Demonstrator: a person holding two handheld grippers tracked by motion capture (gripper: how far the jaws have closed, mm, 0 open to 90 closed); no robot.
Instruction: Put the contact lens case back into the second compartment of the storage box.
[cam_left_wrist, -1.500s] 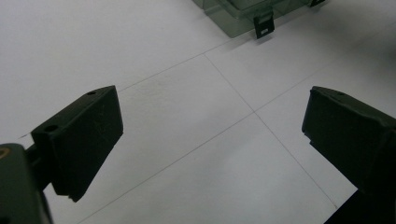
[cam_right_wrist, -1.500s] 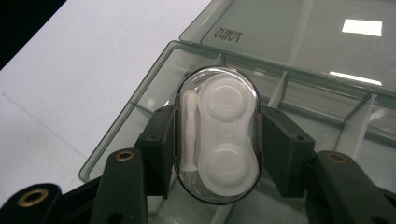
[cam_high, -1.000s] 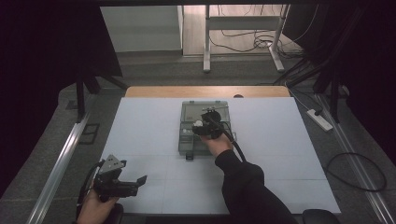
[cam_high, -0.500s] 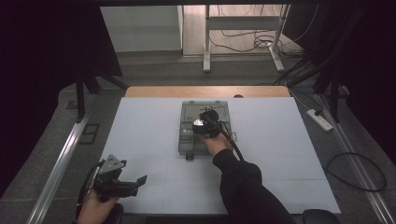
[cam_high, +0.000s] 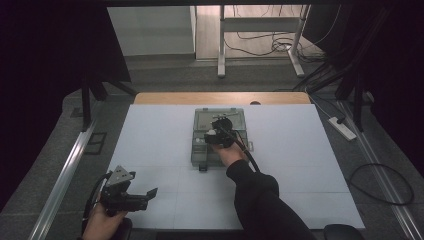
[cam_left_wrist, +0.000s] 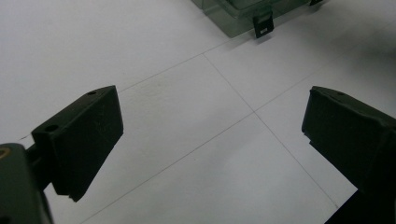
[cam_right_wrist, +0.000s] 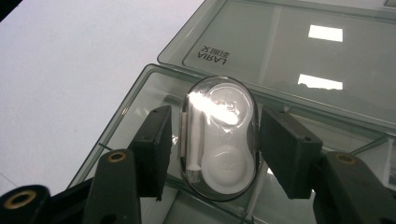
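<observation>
Right gripper view has my right gripper (cam_right_wrist: 218, 142) straddling a clear oval contact lens case (cam_right_wrist: 218, 140) inside the open smoky plastic box (cam_right_wrist: 327, 60); both jaws sit just beside the case, can't tell if they actually squeeze it; high view shows the box mid-table on the white table (cam_high: 300, 165); my left gripper (cam_left_wrist: 210, 140) hangs wide apart, empty, over the near left corner.

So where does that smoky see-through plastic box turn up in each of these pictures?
High view: the smoky transparent plastic box lies mid-table, lid open, under the right tongs.
Left gripper view: its corner sits at the top edge, past the open left tongs.
Right gripper view: the box surrounds the tongs.
Shared landmark: its black latch.
</observation>
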